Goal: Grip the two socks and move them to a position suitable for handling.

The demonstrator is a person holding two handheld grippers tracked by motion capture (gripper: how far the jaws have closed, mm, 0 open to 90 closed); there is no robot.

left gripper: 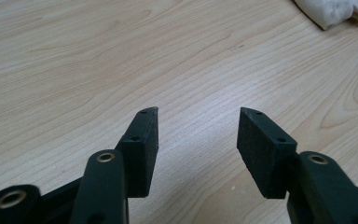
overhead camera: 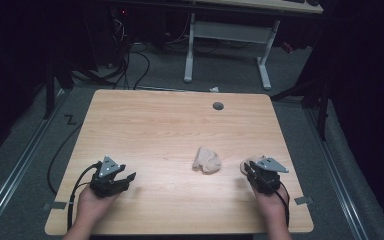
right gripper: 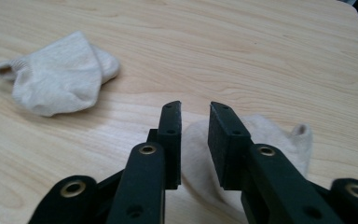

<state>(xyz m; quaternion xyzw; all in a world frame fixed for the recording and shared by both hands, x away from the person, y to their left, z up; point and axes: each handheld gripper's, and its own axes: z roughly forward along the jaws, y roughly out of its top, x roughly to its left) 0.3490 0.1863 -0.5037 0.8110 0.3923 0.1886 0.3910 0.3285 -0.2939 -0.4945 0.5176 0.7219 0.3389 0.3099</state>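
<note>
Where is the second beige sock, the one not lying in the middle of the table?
The second sock lies under the right hand-held gripper, near the table's right edge, right of the folded sock.

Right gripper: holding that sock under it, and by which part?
Nothing held. The right gripper has a gap between its jaws, above the near sock, not pinching it. The left gripper is open and empty.

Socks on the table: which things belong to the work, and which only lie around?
Work: folded sock; second sock under the right gripper; left gripper, open.
Around: grey cap in the table; white desk frame behind.
</note>
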